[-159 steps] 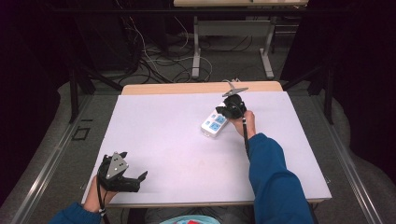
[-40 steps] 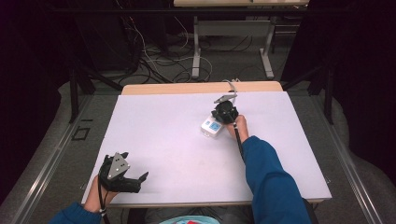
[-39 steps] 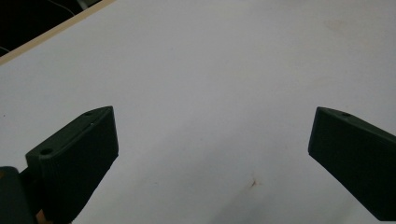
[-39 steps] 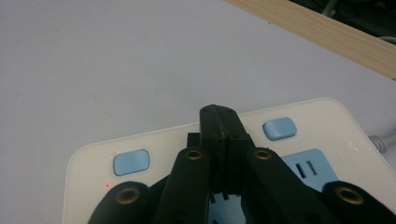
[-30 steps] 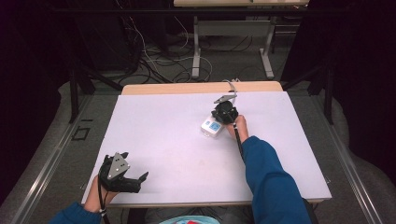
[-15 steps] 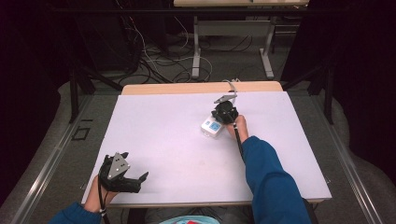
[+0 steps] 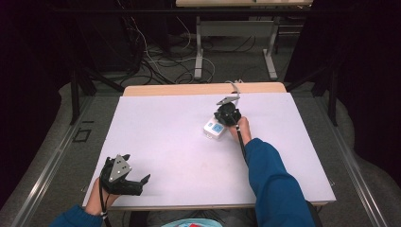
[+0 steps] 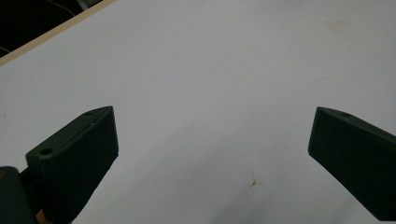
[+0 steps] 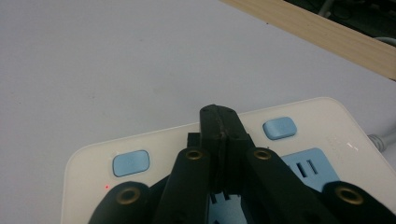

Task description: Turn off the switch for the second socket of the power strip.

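While the high view hides it, the right gripper [image 9: 218,122] shows closed jaws over the power strip [image 9: 299,140]. Well apart from the power strip, the left gripper [image 8: 212,154] is wide open above the table [image 8: 210,60].

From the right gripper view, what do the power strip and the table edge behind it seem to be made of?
The power strip looks like smooth cream-white moulded plastic: rounded corners, a soft sheen, and pale blue plastic buttons. The table edge looks like light wood or wood-look laminate, judging by its tan streaked grain; which of the two I cannot tell.
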{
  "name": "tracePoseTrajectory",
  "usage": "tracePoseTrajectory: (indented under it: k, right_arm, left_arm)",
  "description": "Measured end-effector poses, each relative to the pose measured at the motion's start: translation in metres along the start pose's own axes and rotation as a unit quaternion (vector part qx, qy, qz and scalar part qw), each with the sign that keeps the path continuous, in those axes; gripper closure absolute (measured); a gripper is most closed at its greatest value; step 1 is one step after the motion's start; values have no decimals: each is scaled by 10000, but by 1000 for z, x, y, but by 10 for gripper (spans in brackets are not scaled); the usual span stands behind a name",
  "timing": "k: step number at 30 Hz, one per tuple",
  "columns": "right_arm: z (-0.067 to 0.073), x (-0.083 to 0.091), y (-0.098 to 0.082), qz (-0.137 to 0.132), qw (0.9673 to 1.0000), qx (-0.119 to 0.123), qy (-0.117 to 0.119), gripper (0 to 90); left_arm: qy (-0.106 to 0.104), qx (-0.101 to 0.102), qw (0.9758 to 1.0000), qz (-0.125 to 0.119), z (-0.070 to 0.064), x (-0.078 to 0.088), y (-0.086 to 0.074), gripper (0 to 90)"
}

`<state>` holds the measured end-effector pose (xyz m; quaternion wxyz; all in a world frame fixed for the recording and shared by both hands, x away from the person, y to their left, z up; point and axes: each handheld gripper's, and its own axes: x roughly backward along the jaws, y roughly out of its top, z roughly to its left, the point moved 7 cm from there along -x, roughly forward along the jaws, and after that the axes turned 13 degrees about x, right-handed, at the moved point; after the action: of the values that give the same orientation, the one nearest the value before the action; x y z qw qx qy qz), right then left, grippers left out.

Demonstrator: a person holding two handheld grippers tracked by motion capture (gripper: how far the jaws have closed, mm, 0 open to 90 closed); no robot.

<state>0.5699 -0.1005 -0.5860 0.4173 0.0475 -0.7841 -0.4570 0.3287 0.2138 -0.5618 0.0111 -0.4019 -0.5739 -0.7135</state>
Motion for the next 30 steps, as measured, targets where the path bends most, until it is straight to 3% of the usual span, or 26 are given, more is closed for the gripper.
tracePoseTrajectory:
  k: [30]
  right_arm:
    - [2,0,2,51,9999,82,-74,900]
  left_arm:
    - [22,-19,10000,-3,0,1,0,14]
